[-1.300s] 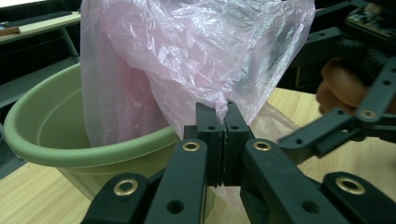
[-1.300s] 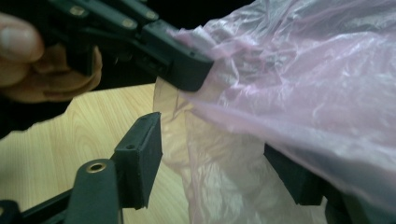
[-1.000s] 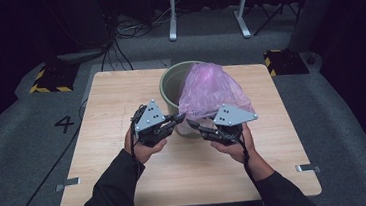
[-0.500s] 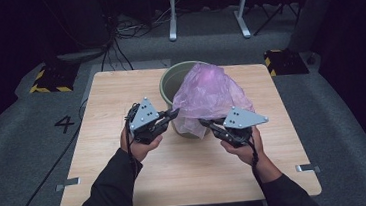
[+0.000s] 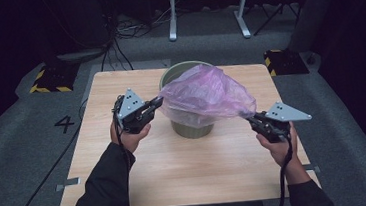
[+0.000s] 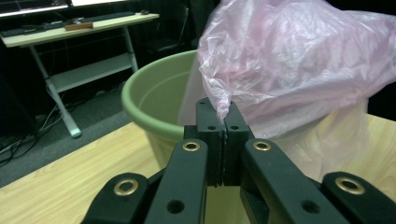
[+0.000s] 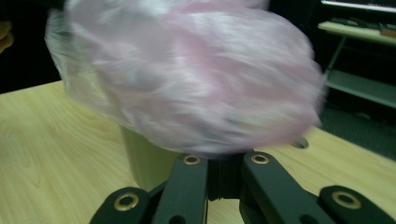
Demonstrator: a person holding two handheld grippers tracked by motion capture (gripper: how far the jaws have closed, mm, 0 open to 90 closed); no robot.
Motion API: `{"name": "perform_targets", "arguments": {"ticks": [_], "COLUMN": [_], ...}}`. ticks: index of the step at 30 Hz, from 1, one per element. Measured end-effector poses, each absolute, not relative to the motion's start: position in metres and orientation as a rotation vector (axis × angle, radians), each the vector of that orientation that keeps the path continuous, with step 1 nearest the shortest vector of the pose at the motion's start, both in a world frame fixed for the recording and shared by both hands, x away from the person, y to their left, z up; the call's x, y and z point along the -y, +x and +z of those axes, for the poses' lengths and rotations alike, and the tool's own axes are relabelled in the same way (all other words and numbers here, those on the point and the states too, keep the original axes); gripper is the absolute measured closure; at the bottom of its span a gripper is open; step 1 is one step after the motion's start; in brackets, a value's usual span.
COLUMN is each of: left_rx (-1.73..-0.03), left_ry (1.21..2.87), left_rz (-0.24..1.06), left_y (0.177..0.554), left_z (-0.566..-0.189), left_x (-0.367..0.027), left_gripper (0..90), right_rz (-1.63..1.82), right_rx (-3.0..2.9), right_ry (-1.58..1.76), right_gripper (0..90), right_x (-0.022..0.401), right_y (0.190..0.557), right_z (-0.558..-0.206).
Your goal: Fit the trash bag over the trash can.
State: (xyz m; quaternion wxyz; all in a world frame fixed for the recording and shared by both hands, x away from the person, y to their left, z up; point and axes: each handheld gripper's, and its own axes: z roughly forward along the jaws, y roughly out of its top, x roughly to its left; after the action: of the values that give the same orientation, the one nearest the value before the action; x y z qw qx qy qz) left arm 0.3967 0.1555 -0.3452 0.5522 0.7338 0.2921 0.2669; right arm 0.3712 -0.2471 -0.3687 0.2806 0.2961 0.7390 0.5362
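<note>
Both hands have pulled apart since a second ago, so the pink bag (image 5: 205, 95) is now stretched wide over the green bucket (image 5: 184, 72) on the table (image 5: 187, 173), probably to line it. Left gripper (image 5: 157, 102) jaws pinch one bag edge; right gripper (image 5: 250, 119) jaws, just closed, clamp the other.

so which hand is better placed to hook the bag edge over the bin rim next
Left, probably. The left gripper grips the pink bag edge right beside the green bin rim, while the right gripper holds its edge stretched well off to the side.
</note>
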Motion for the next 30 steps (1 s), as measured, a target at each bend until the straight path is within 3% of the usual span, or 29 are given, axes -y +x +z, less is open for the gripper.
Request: {"name": "perform_targets", "arguments": {"ticks": [8, 9, 13, 15, 19, 22, 23, 25, 26, 27, 30], "left_rx": [-0.679, -0.635, -0.582, -0.560, -0.527, -0.544, -0.560, -0.578, -0.578, -0.584, -0.599], "left_ry": [1.724, 1.780, 1.823, 1.820, 1.811, 1.829, 1.836, 1.842, 1.842, 1.825, 1.819], "left_rz": [0.566, 0.516, 0.595, 0.637, 0.667, 0.682, 0.676, 0.665, 0.665, 0.652, 0.644], "left_y": [0.399, 0.399, 0.381, 0.371, 0.360, 0.360, 0.363, 0.368, 0.368, 0.371, 0.373], "left_z": [-0.349, -0.351, -0.352, -0.350, -0.342, -0.339, -0.339, -0.341, -0.341, -0.343, -0.345], "left_x": [-0.163, -0.161, -0.154, -0.153, -0.151, -0.147, -0.145, -0.144, -0.144, -0.146, -0.148], "left_gripper": [87.0, 80.5, 41.2, 28.0, 22.1, 33.1, 38.9, 52.8, 55.5, 61.0, 68.8], "right_rz": [1.438, 1.425, 1.445, 1.455, 1.454, 1.454, 1.429, 1.402, 1.402, 1.415, 1.395], "right_rx": [-1.930, -1.939, -1.972, -1.991, -2.024, -2.030, -2.039, -2.041, -2.041, -2.041, -2.026], "right_ry": [0.919, 0.938, 0.880, 0.856, 0.827, 0.825, 0.827, 0.820, 0.820, 0.781, 0.760], "right_gripper": [90.0, 90.0, 90.0, 90.0, 90.0, 82.2, 61.7, 46.8, 46.8, 34.5, 26.7], "right_x": [0.269, 0.268, 0.262, 0.259, 0.254, 0.254, 0.253, 0.253, 0.253, 0.254, 0.256], "right_y": [0.388, 0.390, 0.387, 0.384, 0.379, 0.378, 0.377, 0.376, 0.376, 0.372, 0.366], "right_z": [-0.379, -0.383, -0.383, -0.381, -0.379, -0.378, -0.379, -0.380, -0.380, -0.381, -0.380]}}
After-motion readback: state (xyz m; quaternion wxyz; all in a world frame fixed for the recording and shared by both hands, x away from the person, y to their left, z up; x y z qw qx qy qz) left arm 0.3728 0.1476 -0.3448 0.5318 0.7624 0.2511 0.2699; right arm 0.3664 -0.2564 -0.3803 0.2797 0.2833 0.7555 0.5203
